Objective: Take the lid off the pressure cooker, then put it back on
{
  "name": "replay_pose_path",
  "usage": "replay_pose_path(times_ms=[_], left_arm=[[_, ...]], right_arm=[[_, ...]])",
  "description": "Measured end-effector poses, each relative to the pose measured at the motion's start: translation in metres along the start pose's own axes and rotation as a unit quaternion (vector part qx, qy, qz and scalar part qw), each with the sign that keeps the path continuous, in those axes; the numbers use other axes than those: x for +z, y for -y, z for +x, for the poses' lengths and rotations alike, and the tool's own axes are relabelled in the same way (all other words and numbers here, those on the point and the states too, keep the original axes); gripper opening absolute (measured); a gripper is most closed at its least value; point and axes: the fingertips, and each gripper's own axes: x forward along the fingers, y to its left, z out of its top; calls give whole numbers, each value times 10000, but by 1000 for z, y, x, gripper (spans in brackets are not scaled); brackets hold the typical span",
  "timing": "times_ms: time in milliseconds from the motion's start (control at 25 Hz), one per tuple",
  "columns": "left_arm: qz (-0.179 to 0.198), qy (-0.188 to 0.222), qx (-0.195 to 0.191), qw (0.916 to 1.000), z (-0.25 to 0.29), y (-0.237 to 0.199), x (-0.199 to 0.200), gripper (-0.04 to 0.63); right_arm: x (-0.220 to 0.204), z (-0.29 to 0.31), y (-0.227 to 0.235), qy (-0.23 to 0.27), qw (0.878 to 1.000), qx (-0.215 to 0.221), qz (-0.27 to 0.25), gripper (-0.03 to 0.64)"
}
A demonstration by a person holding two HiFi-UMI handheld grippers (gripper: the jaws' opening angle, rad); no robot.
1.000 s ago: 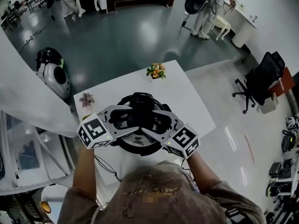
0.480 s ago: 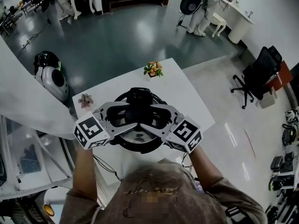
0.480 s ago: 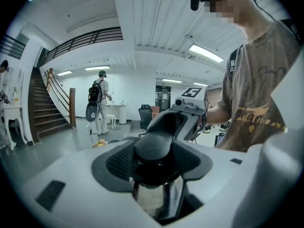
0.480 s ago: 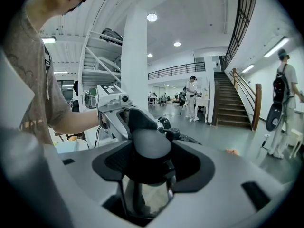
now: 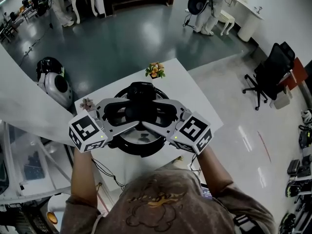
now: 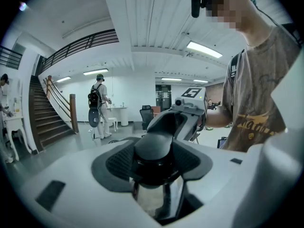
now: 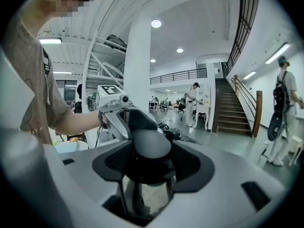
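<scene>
At far left on the white table (image 5: pixel 195 100), a small pot (image 5: pixel 88 103) is holding one pink flower.

Next along, the left gripper (image 5: pixel 127 116) is clamping its jaws, set wide, onto a black moulded grip (image 6: pixel 153 148) of the pressure cooker (image 5: pixel 141 150).

Centre: the cooker is sitting between the two tools above the table top, its long black handle (image 5: pixel 141 89) pointing away from the person. Whether the lid (image 5: pixel 142 140) alone or the whole vessel is coming clear of the surface cannot be told. Any contents are lying hidden beneath the lid.

Just beyond, a second pot (image 5: pixel 155 71) is carrying orange blooms.

Right: the right gripper (image 5: pixel 163 117) is pinching the matching grip (image 7: pixel 151 148), equally wide.

Handling note: polished steel, rigid, probably weighty and slick to bare pads. The black grips are looking like the sound purchase, taken on both sides together and kept level.
</scene>
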Motion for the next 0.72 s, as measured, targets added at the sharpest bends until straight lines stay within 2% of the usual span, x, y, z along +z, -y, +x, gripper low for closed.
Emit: replay_pose_path(times_ms=[160, 320, 720], left_arm=[[22, -34, -20, 10000, 14, 5, 1, 259], [31, -83, 2, 10000, 67, 11, 35, 259], [10, -78, 39, 10000, 171, 26, 74, 259]], right_arm=[[-7, -12, 6, 49, 10000, -20, 21, 262], [-8, -62, 43, 104, 9999, -16, 20, 262], [-32, -149, 108, 104, 9999, -7, -26, 262]])
